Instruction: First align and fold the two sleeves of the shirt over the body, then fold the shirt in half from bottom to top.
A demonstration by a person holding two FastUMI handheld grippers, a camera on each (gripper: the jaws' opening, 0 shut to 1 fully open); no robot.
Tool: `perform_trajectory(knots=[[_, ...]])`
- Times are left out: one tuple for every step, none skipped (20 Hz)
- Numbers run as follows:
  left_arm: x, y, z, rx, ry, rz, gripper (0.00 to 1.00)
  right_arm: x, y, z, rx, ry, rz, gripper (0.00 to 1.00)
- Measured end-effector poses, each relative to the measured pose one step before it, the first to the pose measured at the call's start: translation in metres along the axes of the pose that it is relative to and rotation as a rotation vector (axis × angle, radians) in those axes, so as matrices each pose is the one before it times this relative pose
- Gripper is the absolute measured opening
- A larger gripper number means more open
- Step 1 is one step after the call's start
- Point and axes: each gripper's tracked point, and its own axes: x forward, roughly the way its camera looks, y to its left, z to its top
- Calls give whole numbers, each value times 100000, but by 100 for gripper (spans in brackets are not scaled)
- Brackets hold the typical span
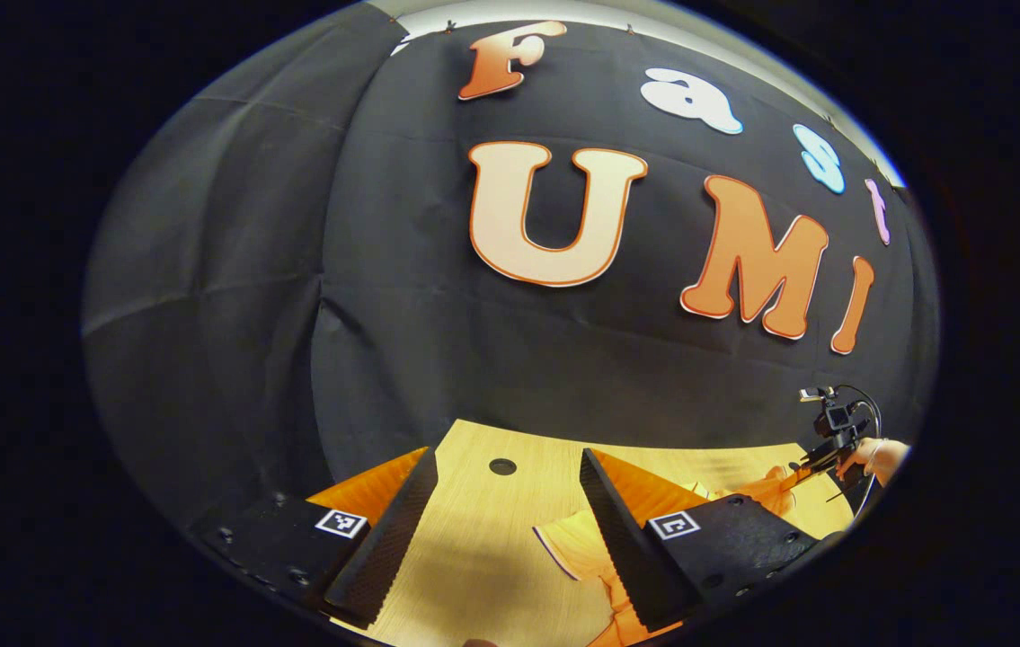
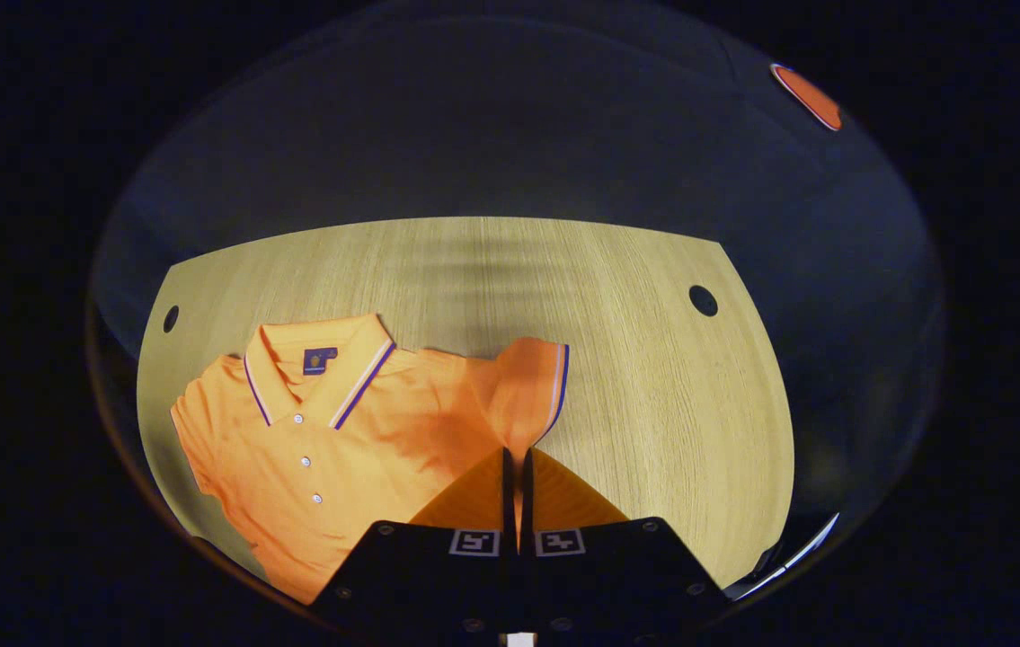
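Left tool (image 1: 506,503): fingers spread wide with nothing between them, held above the table with bare wood showing in the gap.
Right tool (image 2: 515,476): fingers drawn almost together, pinching the fabric of the shirt's sleeve, which rises out of the narrow slit between them; in the left gripper view the same tool (image 1: 804,467) shows far off at 4 o'clock with a hand (image 1: 878,454) around it and orange cloth at its tip.
Shirt (image 2: 339,449): orange polo lying front-up on the table, collar toward 12 o'clock, placket buttons running down from it; it sits in the 8 o'clock part of the right gripper view.
Sleeve (image 2: 529,386): lifted off the table, standing up from the right tool's fingers, its striped hem toward 12 o'clock.
Other sleeve (image 2: 195,422): at the shirt's 9 o'clock side, lying on the table.
Shirt in the left gripper view: a striped edge of orange cloth (image 1: 577,548) lies just beside the left tool's 3 o'clock finger.
Table (image 2: 635,377): pale wood, with a round hole (image 2: 703,300) at 2 o'clock and another hole (image 2: 171,318) at 9 o'clock.
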Motion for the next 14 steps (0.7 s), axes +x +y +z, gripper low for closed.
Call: perform_trajectory(knots=[[-155,1007,27,-1028,-195,351,98,-539,1673,-29,-2304,-434,454,0],[-367,1161,-275,-1308,671,209,98,-386,1990,-193,-1350,-157,1672,0],[-96,756,-235,-703,539,111,98,-253,1326,32,-1465,-49,898,0],[-135,732,-266,-524,446,414,98,-352,879,137,-1926,-472,181,0],[-136,812,-26,-335,226,781,98,-82,1104,160,-2159,-526,549,0],[-87,853,-75,-62,154,754,98,-7,1140,-23,-1282,383,563,0],[-9,622,-120,-28,282,555,98,11,1376,62,-1084,360,1892,0],[-47,498,-180,-65,400,310,98,314,1298,41,-422,-135,1598,1],[-114,500,-171,39,764,328,98,518,1536,68,-939,360,1374,2],[84,98,-89,176,532,125,98,465,543,16,-1080,184,-773,2],[-2,144,-225,258,370,274,98,562,771,-260,-1061,1165,477,2],[127,286,-160,209,422,162,98,293,1070,-273,217,1831,2429,2],[-46,225,-266,69,410,27,98,277,1538,-325,984,2080,4570,5],[33,57,-183,-113,539,-103,98,244,1033,-201,253,559,2991,8]])
